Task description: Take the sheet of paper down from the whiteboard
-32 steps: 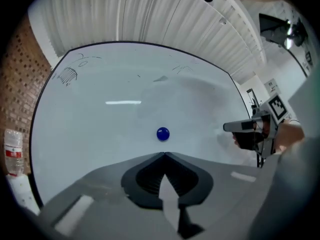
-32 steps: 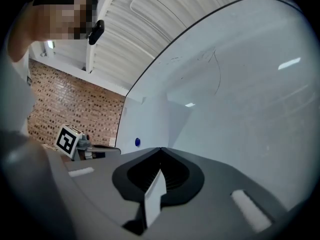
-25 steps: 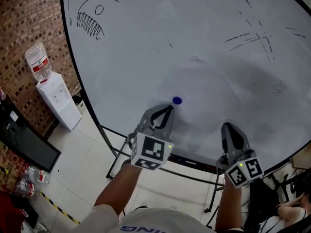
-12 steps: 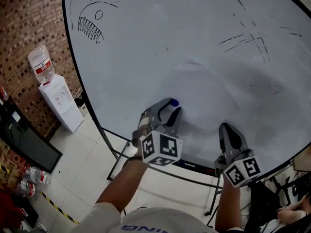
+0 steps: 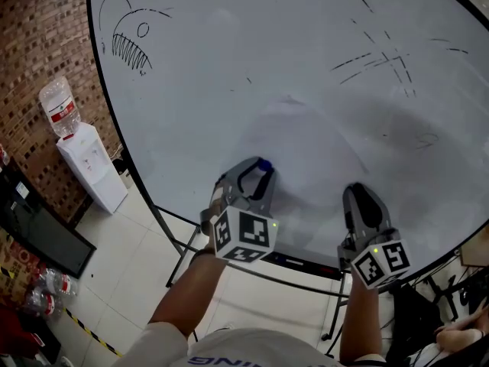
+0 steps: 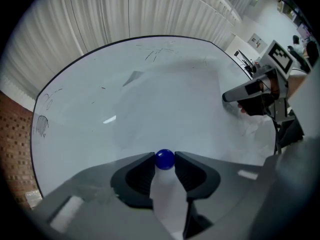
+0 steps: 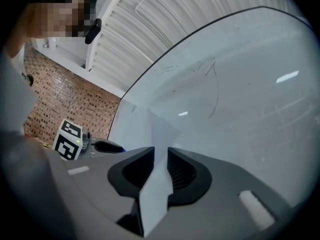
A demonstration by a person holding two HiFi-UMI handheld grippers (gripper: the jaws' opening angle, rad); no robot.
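Observation:
A white sheet of paper (image 5: 313,151) lies flat on the whiteboard (image 5: 229,44), faint against it. Its blue magnet (image 5: 264,163) sits between the tips of my left gripper (image 5: 257,168). In the left gripper view the jaws are closing, and both pads touch the blue magnet (image 6: 164,159). My right gripper (image 5: 361,193) is at the sheet's lower right edge. In the right gripper view its jaws are opening. The paper (image 7: 155,184) runs through the gap between them, and the pads no longer press on it.
A water dispenser (image 5: 88,167) stands at the left by a brick wall (image 5: 30,37). The whiteboard's stand legs (image 5: 179,239) reach the tiled floor below. Marker doodles (image 5: 126,40) fill the board's upper left. A seated person (image 5: 451,335) is at the bottom right.
My left gripper went from shut below the magnet to spread jaws round it, and now closes on it. The right gripper has stayed in place at the sheet's edge.

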